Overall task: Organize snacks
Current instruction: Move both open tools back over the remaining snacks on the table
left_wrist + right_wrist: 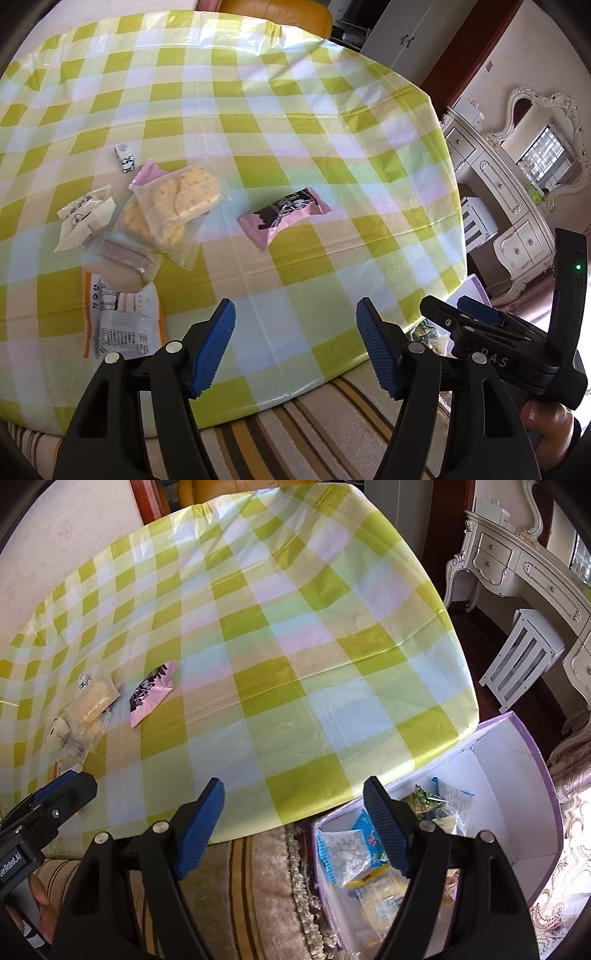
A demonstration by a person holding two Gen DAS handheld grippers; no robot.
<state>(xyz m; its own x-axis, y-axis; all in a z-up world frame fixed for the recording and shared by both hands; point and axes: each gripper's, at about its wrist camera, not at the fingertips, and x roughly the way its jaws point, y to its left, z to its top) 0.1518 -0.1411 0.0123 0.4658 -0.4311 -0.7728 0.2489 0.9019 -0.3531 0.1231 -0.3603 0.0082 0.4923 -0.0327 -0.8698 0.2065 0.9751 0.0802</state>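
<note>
Both tongs empty. Left tongs (295, 347) have blue ribbed pads spread apart with nothing between them, over the near edge of the desk (295, 110), which wears a green-and-white checked plastic cloth. Right tongs (293, 827) likewise gape wide and hold nothing, poised over the same edge.

Landmark: lilac-rimmed white cardboard box (532, 760), on the floor just beside the desk's near corner. Already in it: several packets, among them a blue-and-white bag of pale pieces (347, 853) and a green crinkled packet (423, 797).

Still on the desk, well apart from the box: pink-and-black wrapped bar (284, 216), lying alone; beyond it a cluster with a clear packet of round crackers (181, 199), a cream paper-wrapped snack (83, 221), a small blue-and-white carton (125, 158) and an orange-edged white packet (122, 325).

Judgement: partly done; roughly half a dozen items remain. The pink bar is the nearest candidate.
</note>
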